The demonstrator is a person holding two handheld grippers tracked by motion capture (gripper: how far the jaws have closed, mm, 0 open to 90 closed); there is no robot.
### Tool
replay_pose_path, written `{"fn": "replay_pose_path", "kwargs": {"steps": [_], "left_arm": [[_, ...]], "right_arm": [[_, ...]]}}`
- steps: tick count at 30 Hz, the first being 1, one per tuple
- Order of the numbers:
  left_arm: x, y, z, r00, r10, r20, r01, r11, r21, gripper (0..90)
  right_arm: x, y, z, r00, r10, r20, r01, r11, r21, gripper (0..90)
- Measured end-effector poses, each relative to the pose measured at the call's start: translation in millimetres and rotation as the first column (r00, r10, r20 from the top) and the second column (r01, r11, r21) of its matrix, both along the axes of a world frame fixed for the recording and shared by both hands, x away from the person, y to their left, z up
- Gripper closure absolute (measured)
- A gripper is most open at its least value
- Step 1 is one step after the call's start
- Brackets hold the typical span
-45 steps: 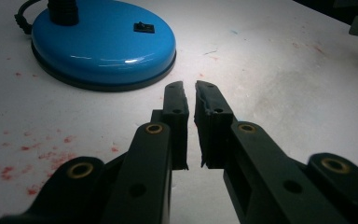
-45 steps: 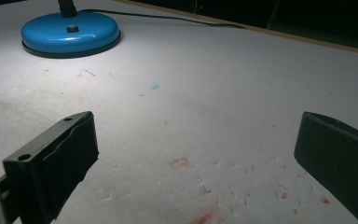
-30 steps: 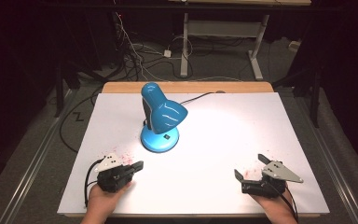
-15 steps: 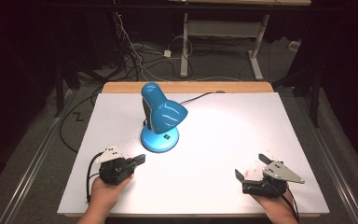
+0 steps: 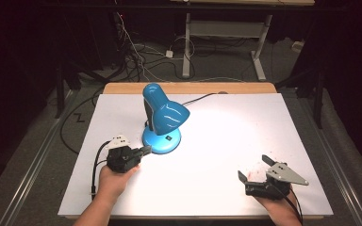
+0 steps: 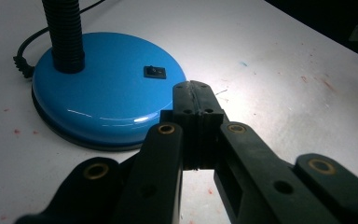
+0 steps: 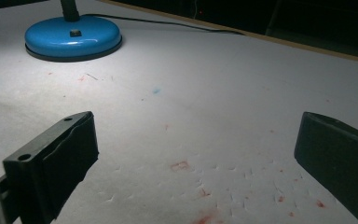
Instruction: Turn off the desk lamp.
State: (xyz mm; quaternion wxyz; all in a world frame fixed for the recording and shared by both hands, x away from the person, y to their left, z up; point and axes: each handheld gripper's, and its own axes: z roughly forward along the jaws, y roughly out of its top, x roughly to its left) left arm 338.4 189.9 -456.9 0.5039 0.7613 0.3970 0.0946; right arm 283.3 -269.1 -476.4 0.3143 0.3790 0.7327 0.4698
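Observation:
A blue desk lamp [image 5: 162, 115] stands lit on the white table [image 5: 226, 127], left of the middle, with its shade bent down to the right. On its round base [image 6: 107, 91] sits a small black switch [image 6: 154, 72]. My left gripper [image 5: 145, 150] is shut with nothing in it, and its tips [image 6: 192, 88] hover over the base's near rim, just short of the switch. At the table's front right my right gripper [image 5: 254, 168] rests open above bare table [image 7: 191, 154]. The lamp base [image 7: 73, 36] lies far off in the right gripper view.
The lamp's black cord [image 5: 200, 99] runs from the base to the table's far wooden edge [image 5: 188, 87]. Faint red and blue paint specks [image 7: 182, 165] mark the white surface. Cables [image 5: 136, 47] and desk legs [image 5: 186, 47] stand on the dark floor behind the table.
My left gripper has moved forward and right, from the table's front left up to the lamp base. The right gripper has stayed where it was.

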Motion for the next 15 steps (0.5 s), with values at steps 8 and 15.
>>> {"fn": "replay_pose_path", "kwargs": {"steps": [8,15], "left_arm": [[17.8,-7.6,-2.3,0.9999,0.006,-0.010,-0.006,1.0000,0.006,88.0],[29.0,-11.1,-5.3,0.9996,0.023,-0.017,-0.023,0.9997,0.005,88.0]], "right_arm": [[0.2,-0.2,0.1,1.0000,0.000,0.001,0.000,1.0000,0.000,0.3],[-0.1,-0.8,0.4,1.0000,0.000,0.002,0.000,1.0000,0.004,0.3]]}}
